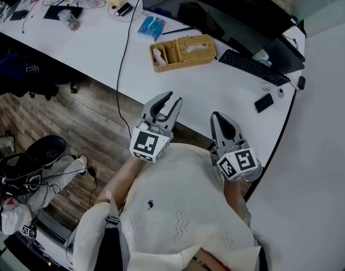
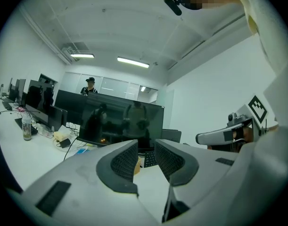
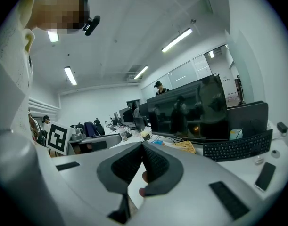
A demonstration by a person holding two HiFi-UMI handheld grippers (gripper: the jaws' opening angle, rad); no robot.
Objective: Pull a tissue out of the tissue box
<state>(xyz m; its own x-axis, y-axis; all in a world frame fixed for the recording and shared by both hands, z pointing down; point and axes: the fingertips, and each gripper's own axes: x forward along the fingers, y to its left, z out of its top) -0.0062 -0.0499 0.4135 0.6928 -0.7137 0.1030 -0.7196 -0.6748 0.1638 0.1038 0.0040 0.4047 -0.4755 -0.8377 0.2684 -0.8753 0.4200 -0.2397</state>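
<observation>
The wicker tissue box [image 1: 183,51] stands on the white desk [image 1: 206,89], with a white tissue [image 1: 195,48] showing in its top slot. Both grippers hang near the desk's front edge, well short of the box. My left gripper [image 1: 172,98] is open by a narrow gap with nothing in it. A sliver of the box [image 2: 141,162] shows between its pads. To its right, my right gripper [image 1: 217,116] is shut and empty. In the right gripper view, the gripper [image 3: 143,146] points towards the box [image 3: 185,146], which lies far ahead on the desk.
A black keyboard [image 1: 253,68] and a phone [image 1: 263,102] lie right of the box. Dark monitors [image 1: 217,10] stand behind it. Blue packets [image 1: 150,26] and a black cable [image 1: 124,55] lie to its left. Another person stands behind the monitors [image 2: 90,86].
</observation>
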